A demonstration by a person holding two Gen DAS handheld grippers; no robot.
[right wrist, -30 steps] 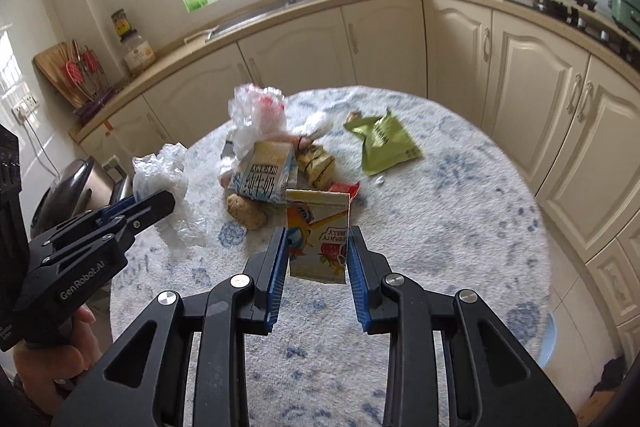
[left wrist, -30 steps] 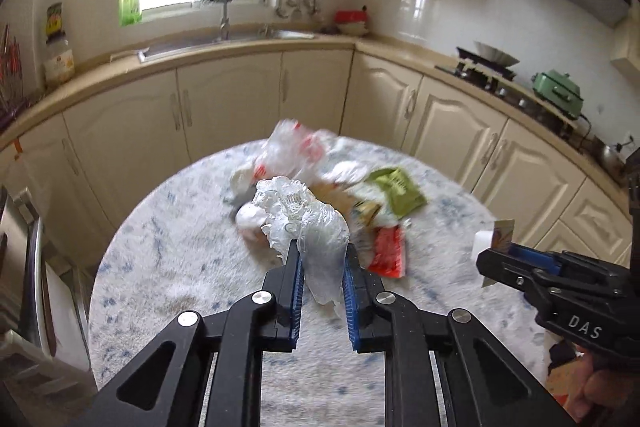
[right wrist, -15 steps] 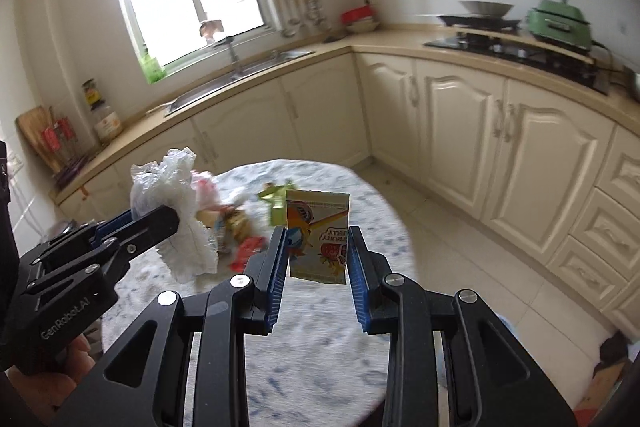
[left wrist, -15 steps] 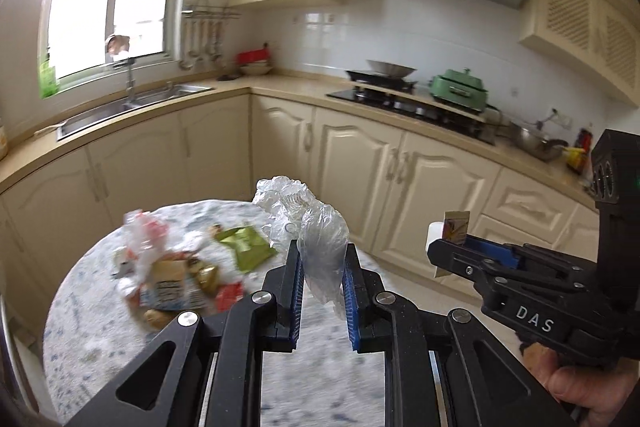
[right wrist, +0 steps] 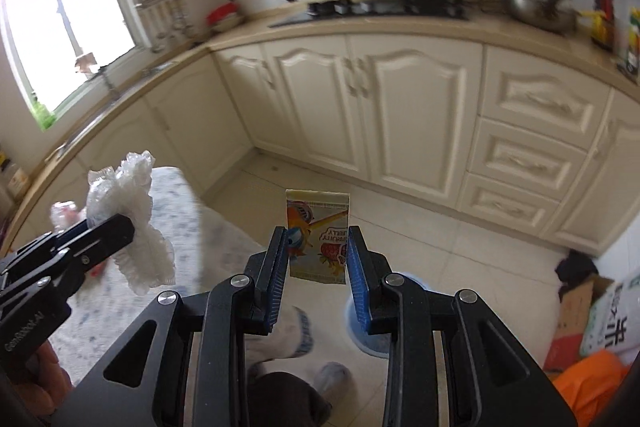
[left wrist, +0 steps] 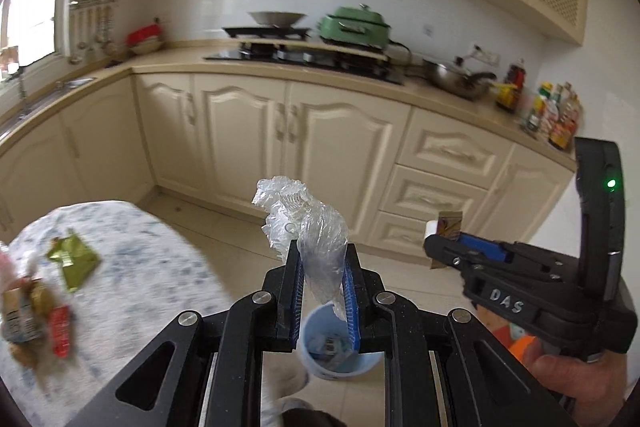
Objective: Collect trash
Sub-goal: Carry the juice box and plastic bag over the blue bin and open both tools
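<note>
Trash is held in both grippers, and more of it is left on the round table [left wrist: 132, 259] at the far left: a green wrapper [left wrist: 74, 259], a red packet [left wrist: 61, 331] and a blurred heap of cartons at the table's left edge. Moving rightward, the left gripper [left wrist: 322, 291] is seen clamped on a crumpled clear plastic bag [left wrist: 308, 227], whose loose upper part stands above the fingertips while a tail hangs down between the blue pads. Directly below and beyond that gripper, on the tiled floor, a light blue bin [left wrist: 336, 347] is seen with some litter already inside. Further right, the right gripper [right wrist: 318, 251] is closed on a small printed juice carton [right wrist: 318, 235], pinched by its side faces and held upright; in its own view the bin [right wrist: 370, 327] is mostly hidden behind its right finger.

The step in hand is judged to be the carry to the bin. It would be done well if each gripper were brought squarely over the bin's mouth before being released, the bag lowered close to the rim since light film may drift or cling to the pads, and the carton dropped only once the bin is plainly beneath it. The person's slippered foot [right wrist: 294, 335], just left of the bin, should be avoided.
</note>
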